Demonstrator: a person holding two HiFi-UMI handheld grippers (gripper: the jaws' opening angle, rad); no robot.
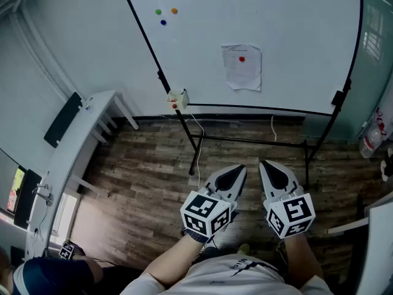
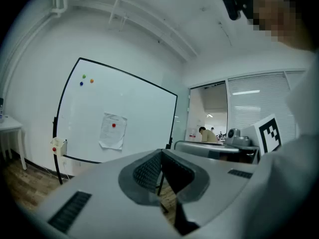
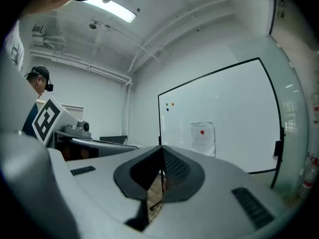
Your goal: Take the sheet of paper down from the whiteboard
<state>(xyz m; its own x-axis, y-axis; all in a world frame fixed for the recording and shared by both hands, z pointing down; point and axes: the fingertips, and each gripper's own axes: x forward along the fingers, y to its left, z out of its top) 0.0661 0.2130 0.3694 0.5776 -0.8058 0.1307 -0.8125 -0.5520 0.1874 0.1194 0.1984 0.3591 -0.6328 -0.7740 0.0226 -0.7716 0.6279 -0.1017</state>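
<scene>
Left gripper (image 1: 236,168) and right gripper (image 1: 266,164), both closed and empty, are well apart from the whiteboard (image 1: 288,23); the paper (image 1: 242,67) hangs on it, so nothing is done yet.

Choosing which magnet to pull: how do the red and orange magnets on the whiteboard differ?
The red magnet pins the sheet of paper; the orange magnet sits on bare whiteboard. The red magnet is mid-board, the orange magnet near the top left corner. Both are small and round.
</scene>
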